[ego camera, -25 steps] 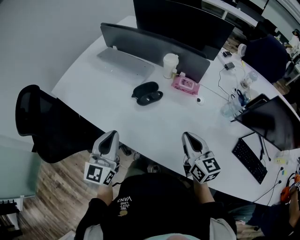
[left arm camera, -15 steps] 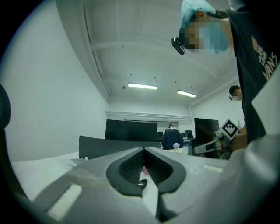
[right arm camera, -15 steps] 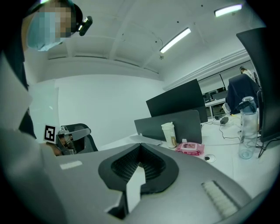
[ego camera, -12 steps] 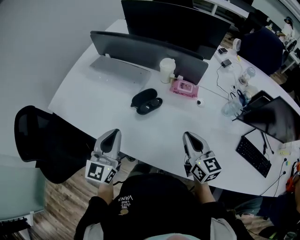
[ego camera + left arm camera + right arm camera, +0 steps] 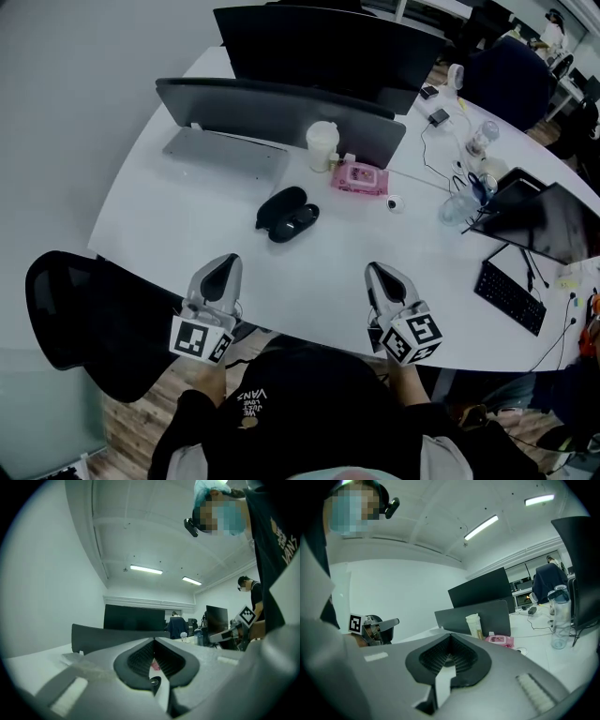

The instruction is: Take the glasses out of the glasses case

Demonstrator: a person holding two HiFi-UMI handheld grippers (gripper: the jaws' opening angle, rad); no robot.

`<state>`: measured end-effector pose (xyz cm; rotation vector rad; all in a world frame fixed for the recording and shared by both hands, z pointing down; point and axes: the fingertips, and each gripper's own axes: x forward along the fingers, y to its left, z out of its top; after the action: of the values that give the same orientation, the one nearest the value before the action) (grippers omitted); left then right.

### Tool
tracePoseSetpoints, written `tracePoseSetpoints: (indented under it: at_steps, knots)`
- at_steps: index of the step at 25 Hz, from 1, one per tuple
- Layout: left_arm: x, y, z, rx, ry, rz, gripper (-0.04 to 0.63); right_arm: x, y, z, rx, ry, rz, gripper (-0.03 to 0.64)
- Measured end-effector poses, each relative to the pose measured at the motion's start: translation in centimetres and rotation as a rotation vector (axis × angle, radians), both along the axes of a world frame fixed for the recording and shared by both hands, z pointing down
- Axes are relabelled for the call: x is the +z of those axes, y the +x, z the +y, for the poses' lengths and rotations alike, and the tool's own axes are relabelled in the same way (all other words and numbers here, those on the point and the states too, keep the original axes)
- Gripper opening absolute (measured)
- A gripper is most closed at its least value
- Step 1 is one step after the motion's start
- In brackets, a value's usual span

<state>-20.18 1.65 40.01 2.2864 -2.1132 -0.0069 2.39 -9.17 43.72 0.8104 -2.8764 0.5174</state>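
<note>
On desk (image 5: 159, 211), glasses case (image 5: 282, 205), beyond left gripper (image 5: 226, 263)

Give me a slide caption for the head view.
Left claw and right claw, both shut and empty, short of the black glasses case on the desk.

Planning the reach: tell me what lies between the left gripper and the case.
Nothing: in the head view, only bare white table runs from the left gripper to the case.

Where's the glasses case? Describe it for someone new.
On the white desk, find the grey screen. In front of it, left of the pink pack and nearer than the white cup, lies the glasses case: the only black oval thing there.
</note>
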Motion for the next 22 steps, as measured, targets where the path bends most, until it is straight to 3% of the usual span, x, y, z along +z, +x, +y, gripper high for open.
tracePoseSetpoints:
  at_steps: [22]
  knots:
    - [0.8, -2.5, -8.1, 0.239, -0.033, -0.054, 0.002, 0.3, -0.1, -1.0, 0.221, -0.016, 0.019, -0.002]
